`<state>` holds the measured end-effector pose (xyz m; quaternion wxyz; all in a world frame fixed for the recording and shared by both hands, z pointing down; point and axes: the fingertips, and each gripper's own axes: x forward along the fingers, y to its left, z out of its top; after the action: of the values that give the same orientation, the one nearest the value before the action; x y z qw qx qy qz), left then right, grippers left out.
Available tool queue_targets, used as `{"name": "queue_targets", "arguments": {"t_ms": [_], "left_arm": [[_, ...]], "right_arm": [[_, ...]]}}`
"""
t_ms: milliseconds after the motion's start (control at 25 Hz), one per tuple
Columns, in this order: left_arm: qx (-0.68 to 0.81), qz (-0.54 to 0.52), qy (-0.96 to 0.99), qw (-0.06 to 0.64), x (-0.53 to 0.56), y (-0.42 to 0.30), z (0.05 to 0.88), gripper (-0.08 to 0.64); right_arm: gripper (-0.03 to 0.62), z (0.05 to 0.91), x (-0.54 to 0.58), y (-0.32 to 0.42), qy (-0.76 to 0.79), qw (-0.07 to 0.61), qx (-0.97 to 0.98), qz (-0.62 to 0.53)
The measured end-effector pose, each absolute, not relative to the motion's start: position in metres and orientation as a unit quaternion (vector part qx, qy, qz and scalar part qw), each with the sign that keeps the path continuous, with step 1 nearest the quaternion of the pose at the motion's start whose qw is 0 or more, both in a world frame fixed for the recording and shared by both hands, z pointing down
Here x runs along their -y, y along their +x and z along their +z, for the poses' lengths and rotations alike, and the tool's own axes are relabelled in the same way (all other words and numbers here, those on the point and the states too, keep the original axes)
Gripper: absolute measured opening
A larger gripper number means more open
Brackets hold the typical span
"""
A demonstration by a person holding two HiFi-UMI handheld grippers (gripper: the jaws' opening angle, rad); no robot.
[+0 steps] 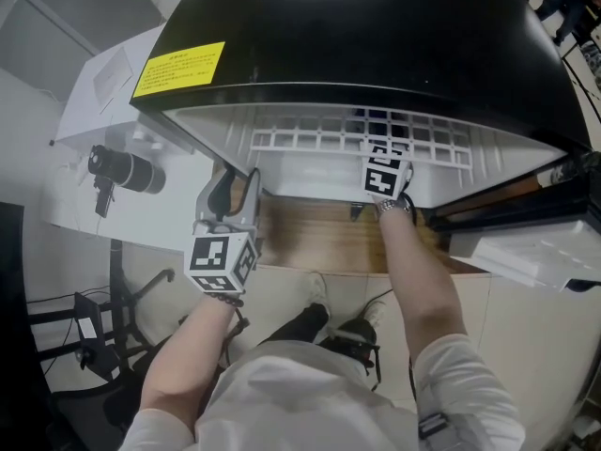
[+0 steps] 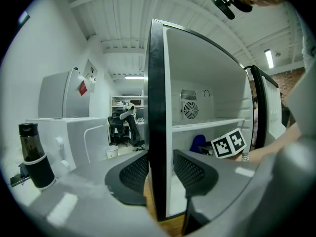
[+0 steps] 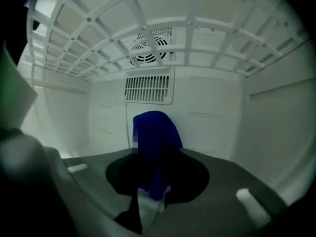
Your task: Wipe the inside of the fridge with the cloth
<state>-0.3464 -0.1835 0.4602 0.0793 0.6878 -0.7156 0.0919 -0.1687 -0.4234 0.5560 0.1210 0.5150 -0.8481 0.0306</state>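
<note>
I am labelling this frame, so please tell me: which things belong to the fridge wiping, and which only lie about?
Belong to the job: blue cloth, gripped in the right tongs; fridge; left tongs, closed on its side wall.
Just lying about: black camera; paper cup.

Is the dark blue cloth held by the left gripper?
No, the left gripper grips the black-edged fridge wall; the right gripper holds the cloth.

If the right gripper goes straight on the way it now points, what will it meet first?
Probably the fridge's back wall, just below the vent grille; the blue cloth held in the right gripper would touch it first. Depth unclear.
</note>
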Motion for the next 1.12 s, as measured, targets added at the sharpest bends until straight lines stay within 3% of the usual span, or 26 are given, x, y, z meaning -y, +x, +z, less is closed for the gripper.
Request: {"name": "queue_targets", "arguments": {"t_ms": [800, 1120], "left_arm": [[0.72, 0.087, 0.683, 0.083, 0.184, -0.347, 0.461, 0.149], [0.715, 0.082, 0.689, 0.083, 0.184, -0.346, 0.461, 0.149]], "right_arm": [[0.091, 0.558, 0.437, -0.09, 0.604, 0.153, 0.781, 0.048], [0.091, 0.535, 0.398, -0.131, 0.553, 0.115, 0.824, 0.042]]}}
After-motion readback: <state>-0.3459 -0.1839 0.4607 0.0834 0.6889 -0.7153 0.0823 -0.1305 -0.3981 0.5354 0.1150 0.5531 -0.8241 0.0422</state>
